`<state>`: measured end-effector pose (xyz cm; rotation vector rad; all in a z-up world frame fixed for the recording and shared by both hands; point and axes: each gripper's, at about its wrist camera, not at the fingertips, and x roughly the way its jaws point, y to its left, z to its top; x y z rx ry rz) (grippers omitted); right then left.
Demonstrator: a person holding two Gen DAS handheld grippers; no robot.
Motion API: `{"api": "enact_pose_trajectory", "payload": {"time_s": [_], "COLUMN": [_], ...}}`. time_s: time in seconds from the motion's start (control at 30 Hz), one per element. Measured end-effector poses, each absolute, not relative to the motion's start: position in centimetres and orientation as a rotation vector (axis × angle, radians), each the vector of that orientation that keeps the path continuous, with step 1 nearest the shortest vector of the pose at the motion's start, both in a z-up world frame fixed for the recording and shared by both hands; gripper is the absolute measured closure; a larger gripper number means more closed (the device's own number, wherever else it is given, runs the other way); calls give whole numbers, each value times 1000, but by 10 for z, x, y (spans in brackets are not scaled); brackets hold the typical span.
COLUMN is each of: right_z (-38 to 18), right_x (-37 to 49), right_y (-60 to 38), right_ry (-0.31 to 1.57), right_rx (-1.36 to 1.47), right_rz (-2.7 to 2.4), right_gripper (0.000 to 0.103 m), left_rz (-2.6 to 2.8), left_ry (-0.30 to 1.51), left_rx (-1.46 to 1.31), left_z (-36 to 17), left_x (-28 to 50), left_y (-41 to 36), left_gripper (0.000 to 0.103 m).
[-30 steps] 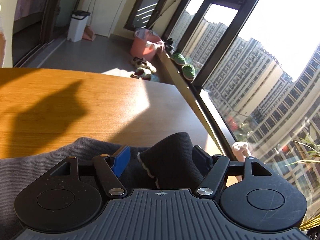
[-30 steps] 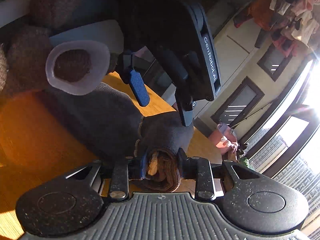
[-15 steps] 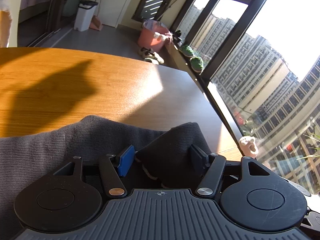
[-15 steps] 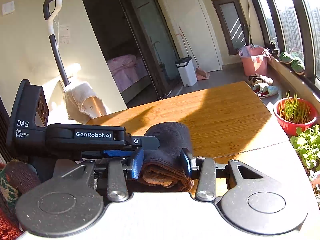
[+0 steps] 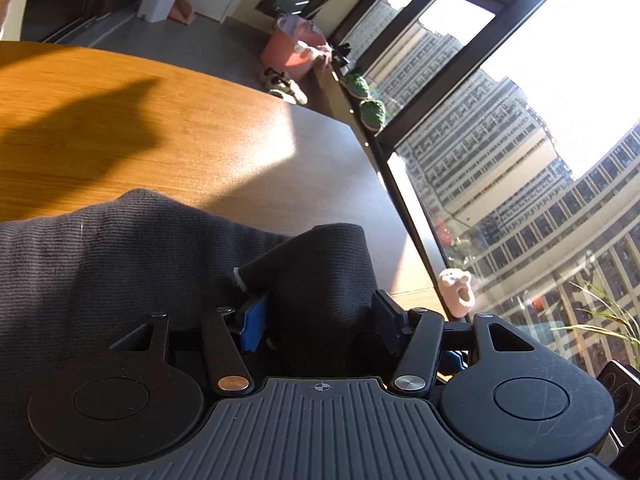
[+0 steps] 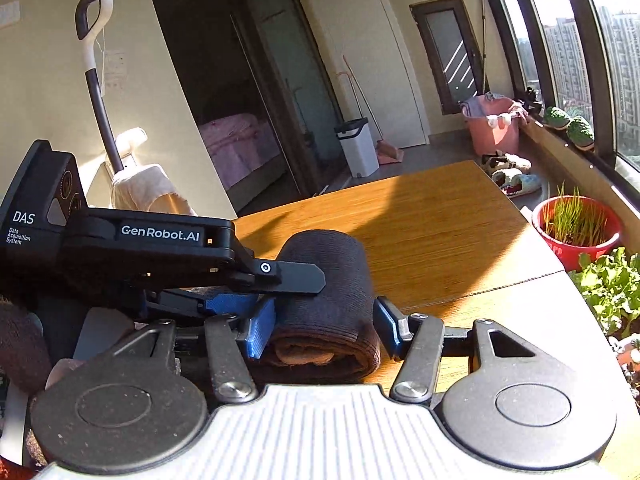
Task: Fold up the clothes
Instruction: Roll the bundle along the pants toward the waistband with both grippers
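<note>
Sunlit wooden table (image 6: 440,232) — rolled dark garment (image 6: 328,280) between opening right gripper (image 6: 324,326) jaws.

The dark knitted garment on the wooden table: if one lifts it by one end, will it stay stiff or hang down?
The dark knitted garment would probably hang limp: it already sags in soft folds on the wooden table. Its ribbed knit suggests it grips rather than slips. The rolled end between the right hand-held gripper's opening jaws may loosen once released.
</note>
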<state>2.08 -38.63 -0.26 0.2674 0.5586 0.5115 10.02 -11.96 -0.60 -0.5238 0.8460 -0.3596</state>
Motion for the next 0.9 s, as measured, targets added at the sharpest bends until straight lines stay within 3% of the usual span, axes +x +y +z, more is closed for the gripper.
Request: {"api": "enact_pose_trajectory", "payload": {"time_s": [0.13,0.23,0.3,0.37,0.43,0.63,0.8,0.9], "right_z": [-7,-13,-15,-12,-11,-5,-1,0], "right_x": [32,38,40,36,31,22,18,11], "right_y": [-396,-387,-377,-364,-356,-344,-341,-327], "right_ry": [590,628,669,667,657,617,595,536], "right_rx": [385,357,268,168,108,9,-91,-289], "right_rz": [523,528,490,458,446,434,423,415], "right_gripper": [39,28,36,54,58,61,67,67], "left_rz": [-436,-483,-494,-473,-429,-398,-420,-385], "left_ry": [857,859,861,853,799,736,784,759], "left_rx": [-619,-700,-726,-712,-651,-510,-559,-528], "left_z": [-11,-17,-20,-19,-7,19,-2,8], "left_x": [109,112,113,111,102,92,97,91], "left_y": [-120,-115,-112,-109,-107,-119,-137,-136], "left_gripper": [44,44,44,44,43,37,45,46]}}
